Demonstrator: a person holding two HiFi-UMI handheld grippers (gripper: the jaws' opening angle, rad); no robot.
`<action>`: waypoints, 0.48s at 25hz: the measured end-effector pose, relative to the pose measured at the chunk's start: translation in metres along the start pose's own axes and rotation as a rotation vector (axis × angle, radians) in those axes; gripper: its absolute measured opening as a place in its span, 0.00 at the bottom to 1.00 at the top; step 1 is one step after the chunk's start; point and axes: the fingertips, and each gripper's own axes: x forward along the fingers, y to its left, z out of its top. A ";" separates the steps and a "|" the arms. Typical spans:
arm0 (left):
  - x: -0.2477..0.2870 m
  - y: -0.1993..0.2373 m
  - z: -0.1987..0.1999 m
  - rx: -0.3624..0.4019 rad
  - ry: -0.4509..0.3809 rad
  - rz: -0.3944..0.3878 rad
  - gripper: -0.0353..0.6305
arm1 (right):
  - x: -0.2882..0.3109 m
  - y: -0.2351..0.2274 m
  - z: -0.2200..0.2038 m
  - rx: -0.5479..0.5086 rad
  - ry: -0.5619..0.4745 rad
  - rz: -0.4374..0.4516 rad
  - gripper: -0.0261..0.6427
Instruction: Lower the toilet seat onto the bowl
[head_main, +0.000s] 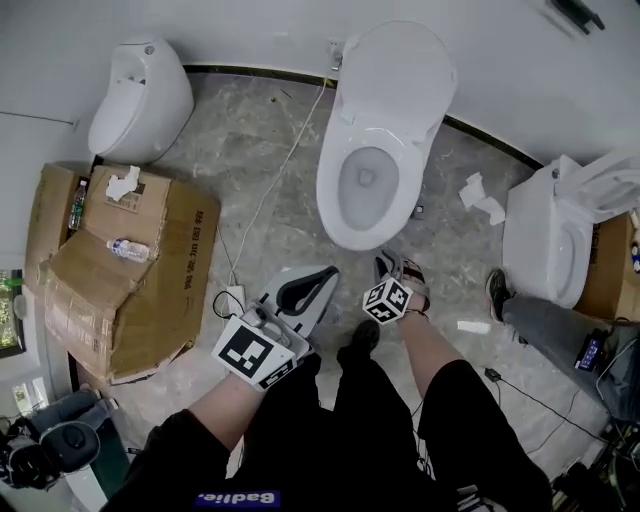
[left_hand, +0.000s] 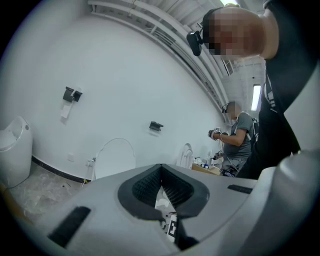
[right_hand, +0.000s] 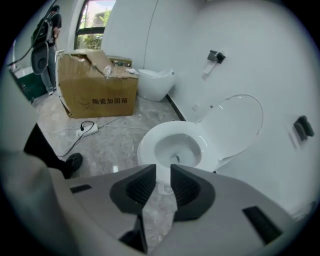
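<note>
Grey floor (head_main: 270, 170) holds the toilet bowl (head_main: 365, 190) with its toilet seat (head_main: 395, 75) raised against the wall, not yet lowered: right tool (right_hand: 162, 175) apart and empty, left tool (left_hand: 161, 172) together, both well away.

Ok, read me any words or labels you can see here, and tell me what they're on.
"陶瓷加固箱", as best it reads: side of the cardboard box.
Same box's print in the head view: too small to read.
Blue lettering on the person's dark top: too blurred to read.
</note>
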 end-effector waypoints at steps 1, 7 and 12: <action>-0.004 -0.004 0.010 0.005 -0.008 -0.001 0.08 | -0.016 -0.004 0.004 0.027 -0.004 -0.005 0.19; -0.028 -0.034 0.052 0.018 -0.021 -0.014 0.08 | -0.111 -0.015 0.027 0.173 -0.048 -0.027 0.17; -0.047 -0.054 0.077 0.042 -0.029 -0.029 0.08 | -0.189 -0.029 0.074 0.287 -0.180 -0.019 0.15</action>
